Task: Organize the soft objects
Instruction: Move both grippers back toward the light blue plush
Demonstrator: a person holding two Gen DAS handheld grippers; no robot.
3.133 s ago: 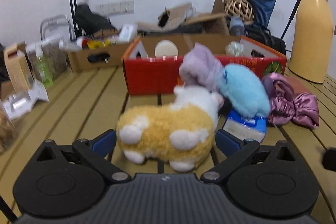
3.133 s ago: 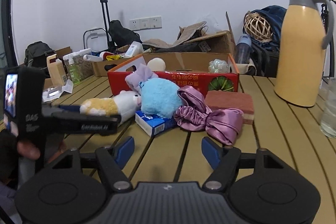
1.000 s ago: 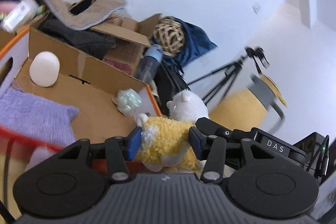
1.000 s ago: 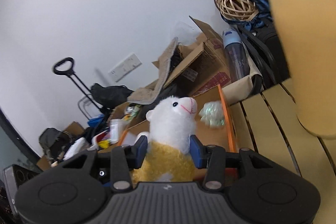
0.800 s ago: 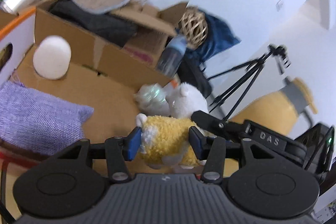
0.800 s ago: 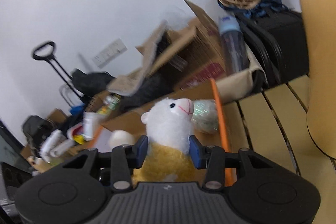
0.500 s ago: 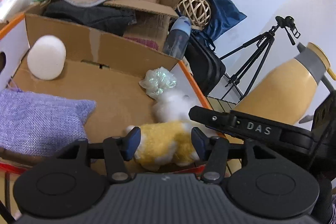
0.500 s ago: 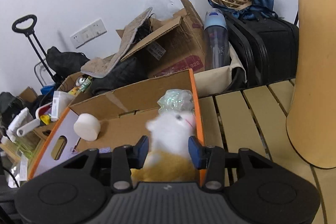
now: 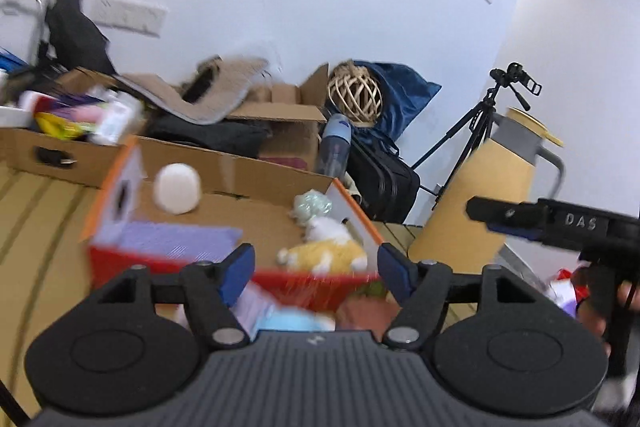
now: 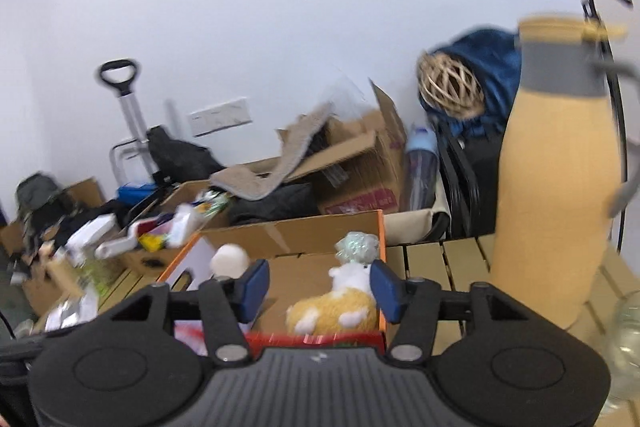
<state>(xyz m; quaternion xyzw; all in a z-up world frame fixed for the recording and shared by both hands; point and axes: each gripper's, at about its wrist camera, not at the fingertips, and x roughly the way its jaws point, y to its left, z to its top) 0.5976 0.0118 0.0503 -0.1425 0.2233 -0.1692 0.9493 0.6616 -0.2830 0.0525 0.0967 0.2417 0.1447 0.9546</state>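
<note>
Inside the red cardboard box [image 9: 120, 263], near its right wall, the yellow-and-white plush toy [image 9: 324, 251] is lying on the brown floor of the box, nothing gripping it. Just behind it, in the far right corner, a crinkly pale green ball [image 9: 312, 205] is sitting, and a white round object [image 9: 178, 187] is resting against the back wall toward the left. A purple cloth [image 9: 176, 241] is lying along the front left part of the box, blurred.

Above the front edge of the box, the left gripper [image 9: 316, 269] is hovering with its blue-padded jaws spread wide and nothing between them. The right gripper [image 10: 318, 285] is likewise standing open and empty, looking down on the plush toy [image 10: 336, 303] from the front right side of the box [image 10: 380, 227]; in the left wrist view its black body marked DAS is showing at the right edge.

Below the left gripper, in front of the box, a light blue fluffy item [image 9: 296, 319] is lying on the slatted wooden table [image 9: 36, 219], mostly hidden and blurred. At the right side of the table, beside the box, a tall yellow thermos jug [image 10: 556, 163] is standing upright. Behind the table, more cardboard boxes [image 10: 352, 163], a wicker ball [image 9: 354, 95] and a tripod [image 9: 484, 119] are crowding the wall.
</note>
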